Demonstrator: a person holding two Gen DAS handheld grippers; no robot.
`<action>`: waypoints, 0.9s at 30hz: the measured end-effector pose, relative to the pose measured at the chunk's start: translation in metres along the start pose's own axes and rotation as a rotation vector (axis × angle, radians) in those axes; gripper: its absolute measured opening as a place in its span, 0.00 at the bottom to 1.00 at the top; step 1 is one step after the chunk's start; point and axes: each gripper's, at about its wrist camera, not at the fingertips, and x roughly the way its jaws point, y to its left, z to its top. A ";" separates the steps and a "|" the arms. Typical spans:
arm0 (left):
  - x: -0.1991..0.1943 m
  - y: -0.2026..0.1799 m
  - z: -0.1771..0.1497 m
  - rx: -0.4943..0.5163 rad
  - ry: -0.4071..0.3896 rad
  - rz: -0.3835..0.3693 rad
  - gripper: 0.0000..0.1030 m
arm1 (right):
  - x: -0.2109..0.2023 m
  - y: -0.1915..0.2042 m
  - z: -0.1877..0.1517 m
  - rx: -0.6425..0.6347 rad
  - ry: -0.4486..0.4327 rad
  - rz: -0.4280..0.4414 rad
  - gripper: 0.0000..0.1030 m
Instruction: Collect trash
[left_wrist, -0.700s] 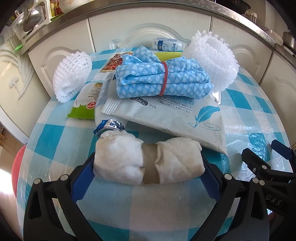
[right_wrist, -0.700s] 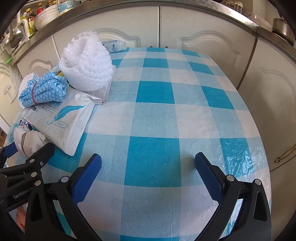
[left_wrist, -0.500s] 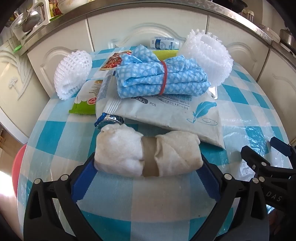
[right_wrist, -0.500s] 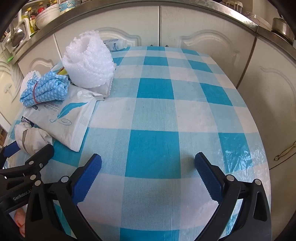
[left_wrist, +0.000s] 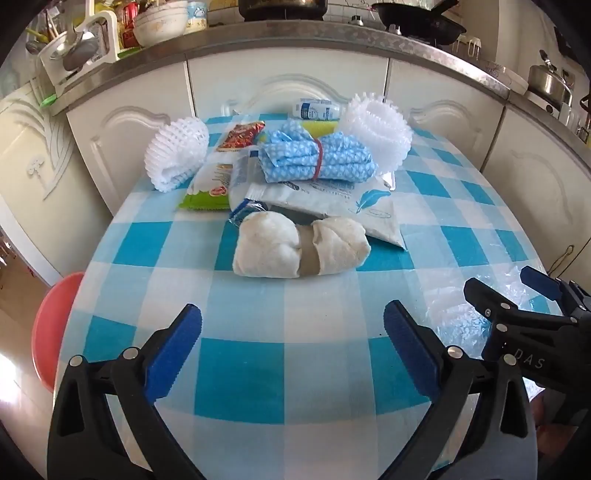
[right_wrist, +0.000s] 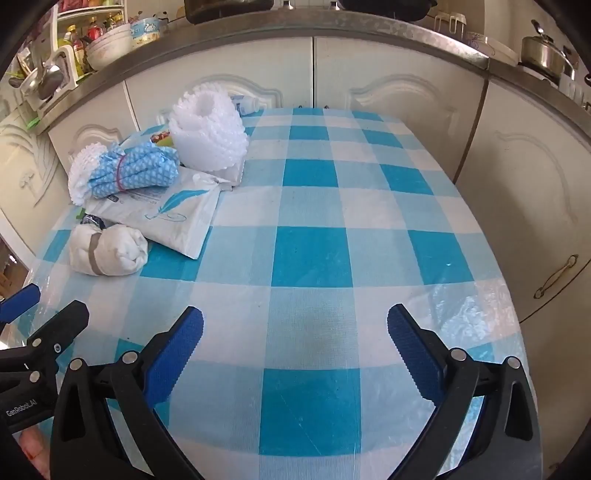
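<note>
A white rolled cloth with a brown band (left_wrist: 301, 246) lies on the blue-checked table (left_wrist: 317, 314); it also shows in the right wrist view (right_wrist: 107, 250). Behind it lie a white wipes pack (left_wrist: 347, 201), a blue dotted cloth bundle (left_wrist: 317, 158), two white foam nets (left_wrist: 380, 134) (left_wrist: 177, 153), snack wrappers (left_wrist: 210, 186) and a small bottle (left_wrist: 314, 110). My left gripper (left_wrist: 291, 343) is open and empty, well short of the rolled cloth. My right gripper (right_wrist: 295, 347) is open and empty over bare tablecloth.
White cabinets (right_wrist: 369, 74) with a cluttered counter stand behind the table. A red stool (left_wrist: 51, 325) sits off the table's left edge. The right gripper's body shows at the right of the left wrist view (left_wrist: 524, 321).
My left gripper has pulled back from the rolled cloth, which stays lying on the table. Both cameras have risen and backed away.
</note>
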 end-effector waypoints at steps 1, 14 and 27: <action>-0.011 0.002 -0.001 0.001 -0.025 0.002 0.96 | -0.010 0.000 0.001 0.006 -0.020 0.004 0.96; -0.115 0.023 0.003 -0.060 -0.231 0.002 0.96 | -0.133 -0.001 0.017 0.021 -0.311 -0.045 0.96; -0.175 0.024 0.000 -0.059 -0.367 -0.005 0.96 | -0.201 0.012 0.011 0.003 -0.463 -0.054 0.96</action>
